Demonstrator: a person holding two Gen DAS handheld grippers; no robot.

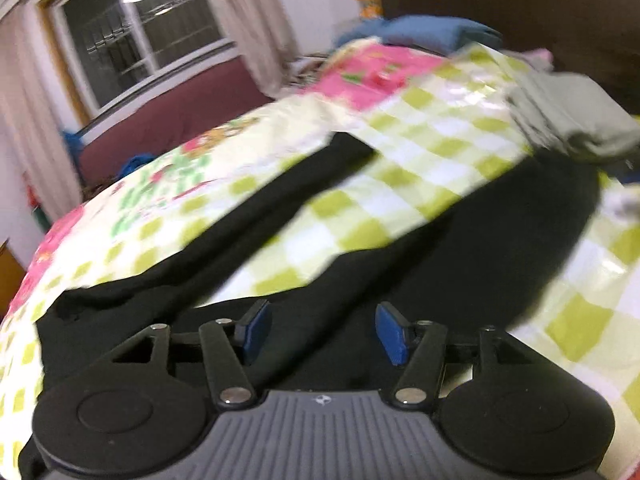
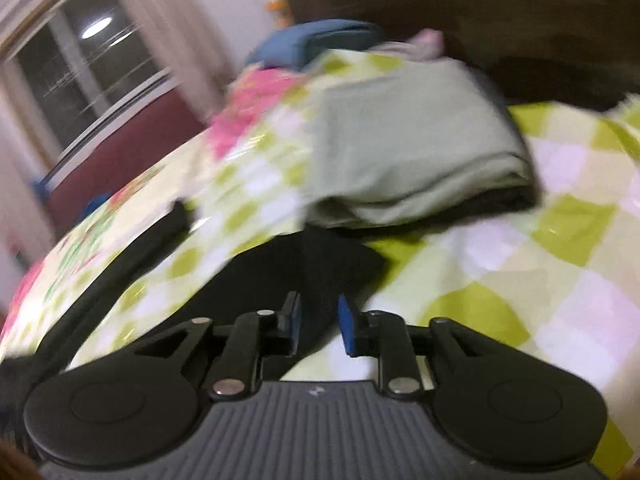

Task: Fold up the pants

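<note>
The black pants (image 1: 500,248) are lying spread, legs apart and unfolded, on the checked bed (image 1: 420,140), while the left claw (image 1: 320,332) and right claw (image 2: 318,324) are hovering spread, pinching nothing.

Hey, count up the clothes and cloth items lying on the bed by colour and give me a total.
Black pants: 1
Pale green folded cloth: 1
Blue folded cloth: 1
Total: 3
</note>
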